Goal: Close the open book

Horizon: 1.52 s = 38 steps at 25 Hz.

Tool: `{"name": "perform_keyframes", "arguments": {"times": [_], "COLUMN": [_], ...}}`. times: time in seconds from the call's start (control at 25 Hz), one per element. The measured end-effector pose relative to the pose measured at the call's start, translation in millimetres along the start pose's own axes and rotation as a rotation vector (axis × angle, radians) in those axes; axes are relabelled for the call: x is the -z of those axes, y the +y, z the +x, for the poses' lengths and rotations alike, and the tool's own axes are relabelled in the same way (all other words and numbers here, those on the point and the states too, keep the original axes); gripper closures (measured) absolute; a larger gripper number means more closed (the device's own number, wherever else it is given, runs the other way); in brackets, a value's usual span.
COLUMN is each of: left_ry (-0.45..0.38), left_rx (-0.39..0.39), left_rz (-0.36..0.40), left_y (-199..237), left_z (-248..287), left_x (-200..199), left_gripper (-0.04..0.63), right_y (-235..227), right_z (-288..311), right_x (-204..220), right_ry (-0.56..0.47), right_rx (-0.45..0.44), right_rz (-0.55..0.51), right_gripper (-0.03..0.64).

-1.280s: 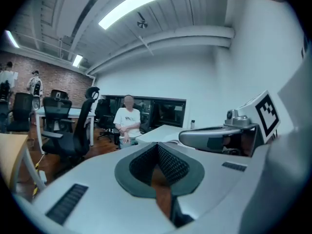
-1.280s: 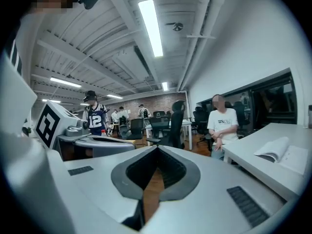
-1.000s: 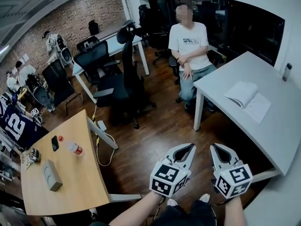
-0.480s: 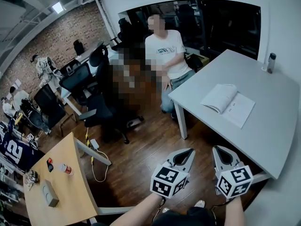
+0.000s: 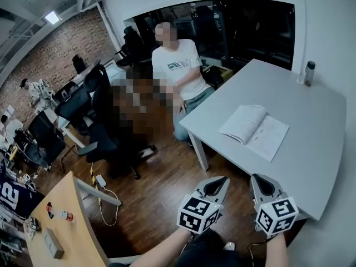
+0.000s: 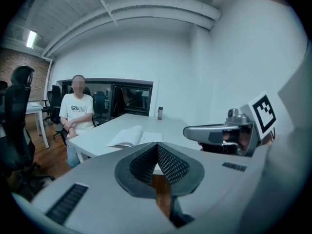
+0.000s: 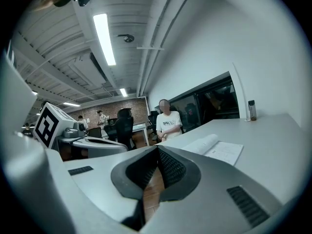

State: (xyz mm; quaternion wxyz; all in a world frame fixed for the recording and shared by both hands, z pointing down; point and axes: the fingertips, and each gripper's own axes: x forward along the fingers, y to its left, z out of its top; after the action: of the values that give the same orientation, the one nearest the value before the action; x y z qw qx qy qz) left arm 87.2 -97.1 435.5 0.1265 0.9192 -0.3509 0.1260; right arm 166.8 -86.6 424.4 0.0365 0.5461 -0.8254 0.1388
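On the grey table (image 5: pixel 320 166) the open book (image 5: pixel 255 131) lies flat; short of it, left gripper (image 5: pixel 223 179) and right gripper (image 5: pixel 257 178) both pinched closed, empty.

A white number 12 shows on a dark jersey (image 5: pixel 8 196) at the left edge. Print on the open book (image 5: pixel 255 130) is unreadable.

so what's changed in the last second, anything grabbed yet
The person has moved toward the table: it and the open book now sit nearer and further left in the head view. Nothing was grabbed or let go. The left gripper and right gripper stay low in view, jaws shut and empty. The book is still open and untouched.
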Motion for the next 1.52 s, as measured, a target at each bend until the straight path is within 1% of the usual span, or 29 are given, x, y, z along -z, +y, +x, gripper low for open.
{"name": "perform_keyframes", "arguments": {"times": [0.16,0.36,0.56,0.68,0.76,1.0,1.16,1.36,1.4,1.52], "left_ry": [0.004,0.001,0.024,0.042,0.053,0.076,0.09,0.121,0.132,0.152], "left_rx": [0.064,0.153,0.239,0.271,0.273,0.247,0.199,0.12,0.104,0.052], "left_rz": [0.0,0.006,0.0,-0.007,-0.014,-0.026,0.002,0.005,0.007,-0.004], "left_y": [18,53,81,93,101,115,122,120,120,122], "left_z": [40,89,120,137,149,180,209,248,255,272], "left_x": [-4,-19,-28,-31,-31,-31,-32,-32,-31,-27], "left_gripper": [0.591,0.591,0.591,0.591,0.591,0.591,0.591,0.591,0.591,0.591], "right_y": [-30,-61,-75,-88,-101,-137,-172,-233,-247,-282], "right_z": [25,63,98,114,124,156,183,217,225,254], "right_x": [-2,-14,-26,-33,-36,-48,-55,-57,-55,-44], "right_ry": [0.02,0.049,0.076,0.087,0.097,0.09,0.099,0.173,0.194,0.266], "right_rx": [0.068,0.167,0.246,0.295,0.313,0.268,0.2,0.094,0.073,0.024], "right_rz": [-0.013,-0.041,-0.04,-0.044,-0.048,-0.033,-0.048,-0.108,-0.115,-0.146], "right_gripper": [0.612,0.612,0.612,0.612,0.612,0.612,0.612,0.612,0.597,0.594]}}
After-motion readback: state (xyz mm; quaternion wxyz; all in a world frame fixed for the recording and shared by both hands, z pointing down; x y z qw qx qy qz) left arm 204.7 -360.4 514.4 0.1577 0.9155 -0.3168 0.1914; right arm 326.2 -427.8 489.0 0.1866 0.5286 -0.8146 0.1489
